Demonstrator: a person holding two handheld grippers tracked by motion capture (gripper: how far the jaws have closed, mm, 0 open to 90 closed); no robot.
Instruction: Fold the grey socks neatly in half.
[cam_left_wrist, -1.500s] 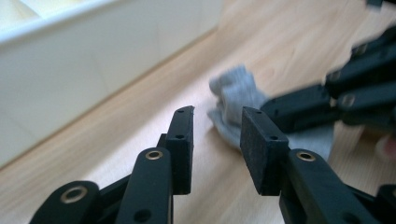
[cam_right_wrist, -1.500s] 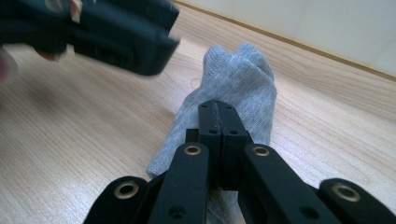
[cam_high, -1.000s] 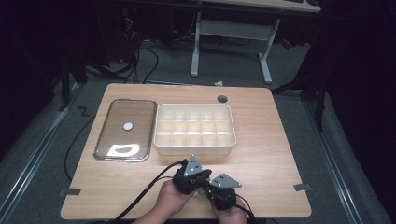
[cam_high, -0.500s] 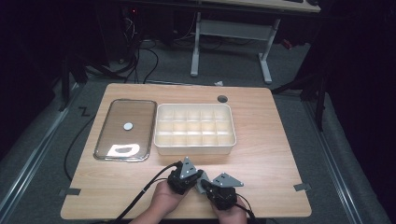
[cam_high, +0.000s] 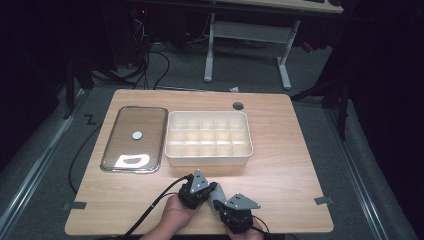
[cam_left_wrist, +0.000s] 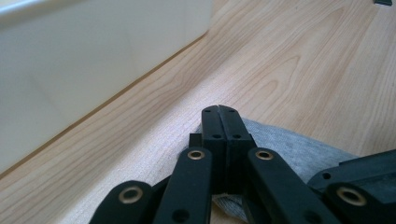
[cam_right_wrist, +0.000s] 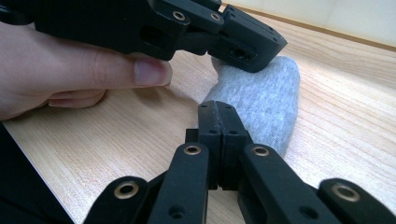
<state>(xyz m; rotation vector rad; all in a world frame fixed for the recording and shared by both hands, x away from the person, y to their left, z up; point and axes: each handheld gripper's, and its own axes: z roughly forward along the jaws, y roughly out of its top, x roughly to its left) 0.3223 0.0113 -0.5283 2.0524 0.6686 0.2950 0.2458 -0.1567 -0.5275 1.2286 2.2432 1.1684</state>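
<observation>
Grey cloth (cam_right_wrist: 261, 105), soft and heathered like a rolled sock, lies on the wooden table (cam_high: 285, 165) near its front edge, at about six o'clock from the white compartment tray (cam_high: 208, 159). From the high view it shows as a pale grey lump (cam_high: 216, 194) wedged between the two grippers, its texture too small to read there.

The right gripper view brings it close: a rounded, knitted-looking bundle stretching toward twelve o'clock, with the right gripper (cam_right_wrist: 218, 108) set against its near end, jaws pressed together with no gap showing. In that same view the left gripper (cam_right_wrist: 243, 44) comes in from ten o'clock and rests on the far end of the cloth, a thumb (cam_right_wrist: 140, 70) beside it.

The left gripper view shows the left gripper (cam_left_wrist: 219, 112) with its jaws shut tight, the cloth (cam_left_wrist: 294, 149) lying under and behind them toward five o'clock, and the tray's white wall (cam_left_wrist: 93, 60) rising at ten o'clock.

The high view adds a glass lid (cam_high: 134, 137) with a steel rim, lying at nine o'clock of the tray.
</observation>
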